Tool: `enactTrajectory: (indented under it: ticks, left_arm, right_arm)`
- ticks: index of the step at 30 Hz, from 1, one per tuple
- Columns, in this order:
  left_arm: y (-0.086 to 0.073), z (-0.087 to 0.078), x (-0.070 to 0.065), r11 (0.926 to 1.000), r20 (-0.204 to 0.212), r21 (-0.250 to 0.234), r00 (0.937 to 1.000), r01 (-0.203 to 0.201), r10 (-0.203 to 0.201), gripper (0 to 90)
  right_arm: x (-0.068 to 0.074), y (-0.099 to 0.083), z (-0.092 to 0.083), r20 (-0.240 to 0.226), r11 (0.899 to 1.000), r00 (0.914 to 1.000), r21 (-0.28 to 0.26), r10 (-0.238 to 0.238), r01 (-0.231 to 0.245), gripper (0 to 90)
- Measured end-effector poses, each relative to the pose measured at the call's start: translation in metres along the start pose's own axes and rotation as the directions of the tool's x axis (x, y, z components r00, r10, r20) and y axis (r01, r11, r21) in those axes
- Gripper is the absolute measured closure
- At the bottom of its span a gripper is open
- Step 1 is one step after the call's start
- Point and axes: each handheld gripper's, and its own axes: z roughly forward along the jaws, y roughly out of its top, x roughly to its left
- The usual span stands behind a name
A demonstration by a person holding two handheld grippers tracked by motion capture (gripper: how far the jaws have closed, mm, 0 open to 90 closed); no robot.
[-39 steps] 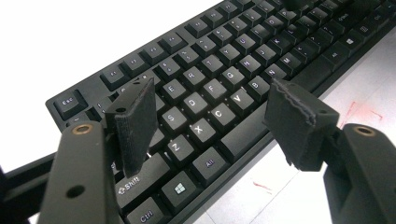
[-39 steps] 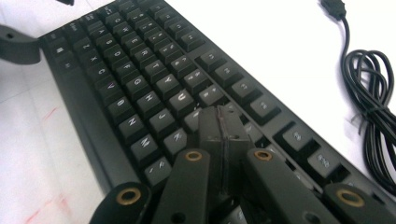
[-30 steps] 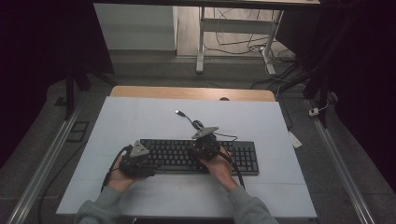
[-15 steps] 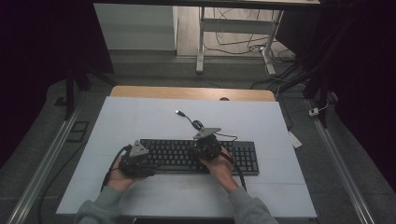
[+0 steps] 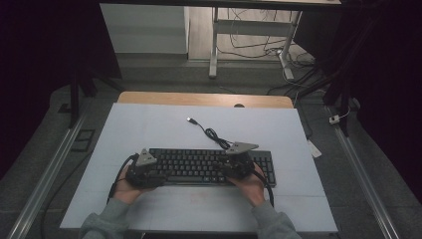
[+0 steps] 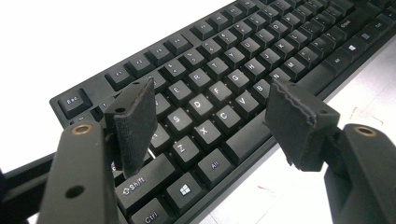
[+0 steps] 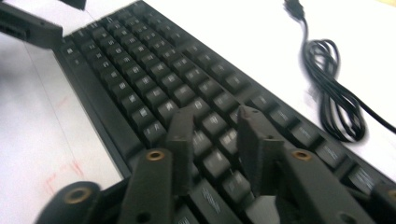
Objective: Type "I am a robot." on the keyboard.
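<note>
Keyboard: the black keyboard (image 5: 209, 167) lies flat near the front of your white bench (image 5: 149, 124); its cable (image 5: 211, 133) coils just behind it
Left tongs: your left tongs (image 6: 210, 112) hover over the keyboard's left end; jaws wide, nothing between them
Right tongs: your right tongs (image 7: 212, 140) sit low over the right-hand keys; jaws have just been opening, narrow gap, holding nothing

L gripper (image 5: 158, 178) fingers wide apart; R gripper (image 5: 225, 172) fingers just opening, empty.
</note>
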Motion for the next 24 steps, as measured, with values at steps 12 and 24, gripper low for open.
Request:
enactTrajectory:
  ticks: [12,24]
  left_arm:
    - [0.000,0.000,0.003,1.0000,-0.006,-0.002,0.9999,0.009,-0.009,33.8]
    - [0.000,0.003,0.005,0.9999,-0.026,-0.002,0.9996,0.013,-0.013,33.8]
  right_arm:
    - [-0.004,-0.019,-0.017,-0.018,1.000,0.9996,-0.014,-0.021,0.021,56.2]
    - [-0.009,-0.018,-0.020,-0.020,0.999,0.9993,-0.032,-0.032,0.032,55.5]
